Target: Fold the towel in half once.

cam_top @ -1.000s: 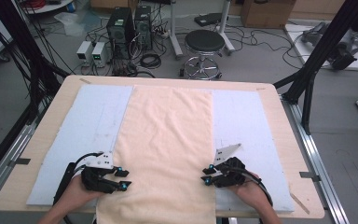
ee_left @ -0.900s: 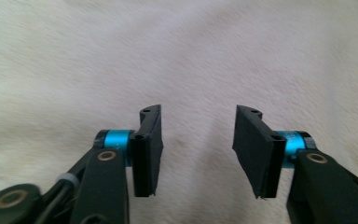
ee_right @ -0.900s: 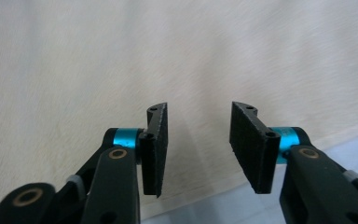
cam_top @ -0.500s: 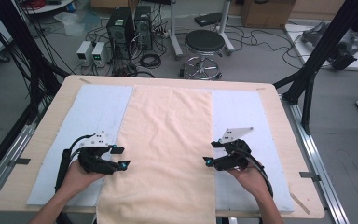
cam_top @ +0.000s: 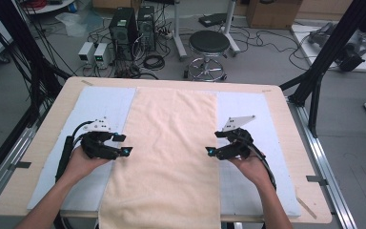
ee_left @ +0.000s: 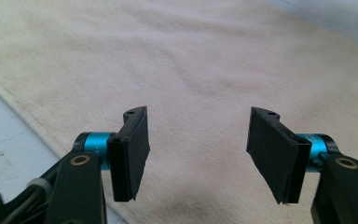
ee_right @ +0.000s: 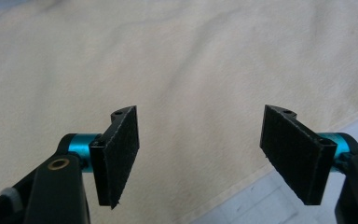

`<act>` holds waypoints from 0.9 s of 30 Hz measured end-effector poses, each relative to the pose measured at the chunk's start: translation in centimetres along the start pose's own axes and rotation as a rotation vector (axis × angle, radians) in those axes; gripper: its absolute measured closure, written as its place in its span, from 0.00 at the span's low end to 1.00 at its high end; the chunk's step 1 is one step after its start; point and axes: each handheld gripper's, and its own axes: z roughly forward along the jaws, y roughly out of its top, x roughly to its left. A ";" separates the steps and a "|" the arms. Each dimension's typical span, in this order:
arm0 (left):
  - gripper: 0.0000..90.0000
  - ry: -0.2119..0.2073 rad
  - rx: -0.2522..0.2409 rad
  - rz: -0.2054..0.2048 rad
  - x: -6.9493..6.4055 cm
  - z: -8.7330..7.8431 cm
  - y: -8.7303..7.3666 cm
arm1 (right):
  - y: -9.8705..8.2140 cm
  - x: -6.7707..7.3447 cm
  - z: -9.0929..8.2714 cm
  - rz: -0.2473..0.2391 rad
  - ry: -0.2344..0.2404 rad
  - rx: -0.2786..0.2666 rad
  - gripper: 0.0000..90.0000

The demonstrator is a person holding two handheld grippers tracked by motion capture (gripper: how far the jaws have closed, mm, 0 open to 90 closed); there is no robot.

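a cream towel (cam_top: 171, 152) is laid flat lengthwise down the middle of the table (cam_top: 286, 107), over a pale blue mat (cam_top: 105, 102), with its near end hanging over the table's near edge. the left gripper (cam_top: 122, 144) is held at the towel's left long edge and the right gripper (cam_top: 213, 145) at its right long edge, about level with each other. in both gripper views the jaws are seen spread, having just been opening, with nothing between the pads and the cloth lying undisturbed below. the step in hand is judged to be repositioning along the side edges, between grasps, no fold being yet formed. for the next move, each hem would need to be approached low, one pad slipped under it, and both sides pinched evenly before any lift.
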 end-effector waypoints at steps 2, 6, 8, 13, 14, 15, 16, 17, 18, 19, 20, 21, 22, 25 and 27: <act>0.43 0.005 -0.017 -0.022 0.8 0.1 0.2 | 0.7 -0.6 0.1 -0.009 -0.009 0.000 0.30; 0.43 0.025 -0.006 -0.044 2.7 0.3 1.5 | 2.0 -2.2 0.6 0.000 -0.020 0.009 0.30; 0.43 0.025 -0.009 -0.065 3.8 0.3 2.2 | 2.6 -3.2 0.8 0.016 -0.020 -0.004 0.30; 0.42 0.091 0.014 -0.072 6.5 0.4 4.5 | 4.4 -5.8 1.0 0.049 -0.050 -0.009 0.30; 0.42 0.101 0.015 -0.069 7.0 0.4 5.1 | 4.8 -6.4 1.0 0.055 -0.060 -0.013 0.29; 0.42 0.108 0.011 -0.072 7.4 0.4 5.6 | 5.2 -6.9 1.1 0.066 -0.059 -0.011 0.29; 0.42 0.114 0.004 -0.072 7.8 0.6 6.1 | 5.5 -7.4 1.1 0.060 -0.072 -0.011 0.29; 0.42 0.120 -0.001 -0.073 8.1 0.8 6.4 | 5.9 -7.8 1.2 0.063 -0.077 -0.001 0.29; 0.42 0.125 -0.013 -0.070 8.4 1.0 6.6 | 6.2 -8.3 1.4 0.066 -0.082 0.015 0.28; 0.43 0.140 -0.032 -0.070 8.5 1.3 6.6 | 6.4 -8.7 1.5 0.072 -0.091 0.014 0.28; 0.43 0.158 -0.030 -0.074 8.8 1.8 6.4 | 6.4 -9.0 1.7 0.072 -0.095 0.017 0.28; 0.43 0.169 -0.015 -0.091 9.0 2.2 6.2 | 6.3 -9.4 2.1 0.076 -0.099 0.027 0.28; 0.42 0.169 0.006 -0.107 9.4 2.7 5.9 | 6.0 -9.7 2.5 0.086 -0.100 0.040 0.27; 0.43 0.160 0.043 -0.159 10.1 3.9 5.0 | 4.8 -10.5 4.2 0.125 -0.095 0.105 0.24; 0.43 0.168 0.065 -0.155 10.3 4.7 4.6 | 4.1 -10.6 5.0 0.126 -0.104 0.103 0.26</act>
